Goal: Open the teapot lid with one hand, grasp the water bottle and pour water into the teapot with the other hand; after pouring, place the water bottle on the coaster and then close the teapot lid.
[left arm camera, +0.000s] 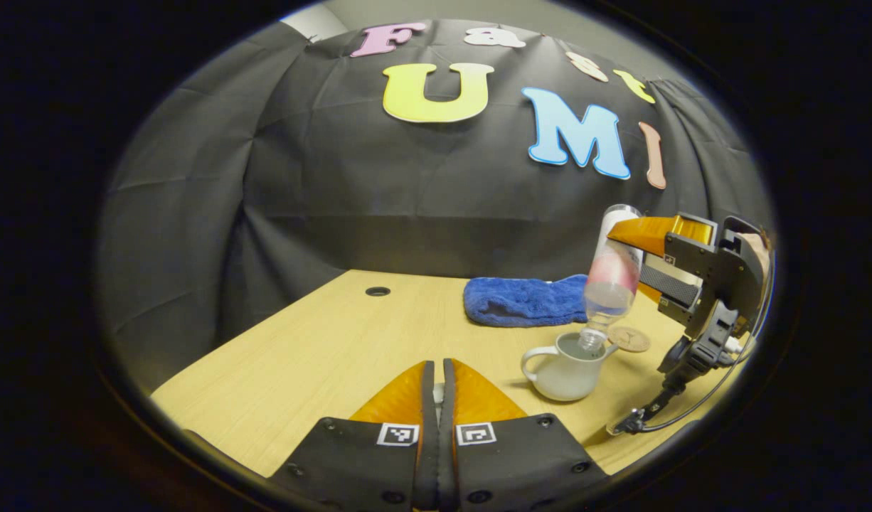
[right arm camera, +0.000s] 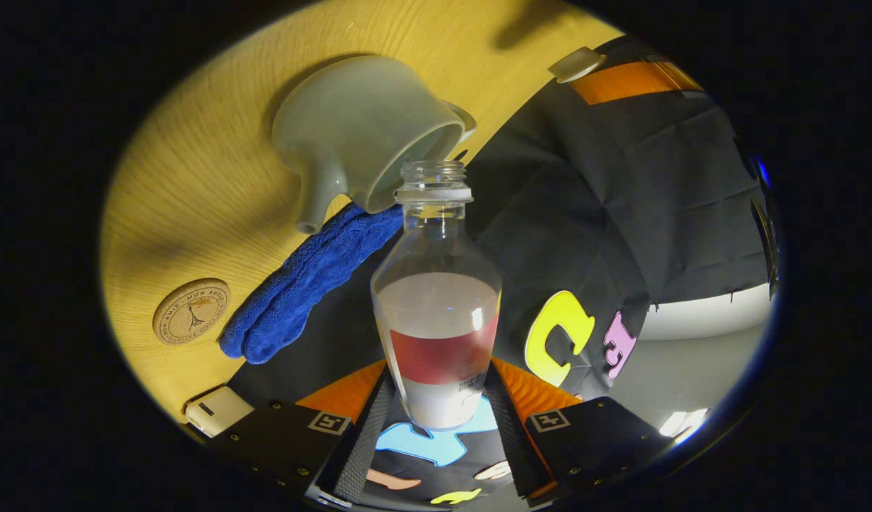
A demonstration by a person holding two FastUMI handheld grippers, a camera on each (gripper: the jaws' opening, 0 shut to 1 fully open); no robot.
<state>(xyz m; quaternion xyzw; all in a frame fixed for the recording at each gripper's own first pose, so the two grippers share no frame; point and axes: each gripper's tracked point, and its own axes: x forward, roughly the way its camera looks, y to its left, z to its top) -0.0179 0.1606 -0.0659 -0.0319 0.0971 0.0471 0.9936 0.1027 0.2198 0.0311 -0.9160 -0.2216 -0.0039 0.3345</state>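
We see the water bottle (left arm camera: 612,281) tipped neck-down over the open teapot (left arm camera: 567,370), its uncapped mouth at the pot's rim. In the right gripper view the water bottle (right arm camera: 437,313) rises straight ahead between the two fingers, clear plastic with a red band around its lower body and water inside. The right gripper (right arm camera: 439,419) grasps it, one finger pressed to each side of the bottle's base. From the left gripper view the same right gripper (left arm camera: 685,274) comes in from the right edge of the scene, holding the bottle high over the pot.

The teapot (right arm camera: 358,131) is white, with a handle on one side and a short spout, and it stands on the pale wooden worktop (left arm camera: 322,355). Just behind it lies the round coaster (left arm camera: 629,338), flat and bare (in the right gripper view the coaster (right arm camera: 192,311) carries a stamped design that we leave unread). A folded blue towel (left arm camera: 525,300) lies behind both, near the black cloth wall.

The left gripper (left arm camera: 438,398) hovers well apart from the pot, above the near part of the worktop. Its fingers are clenched close together, and something small and white peeks between them; we cannot tell what it is from this view. In the right gripper view, a small white lid (right arm camera: 577,64) shows far off at the tip of the left gripper.
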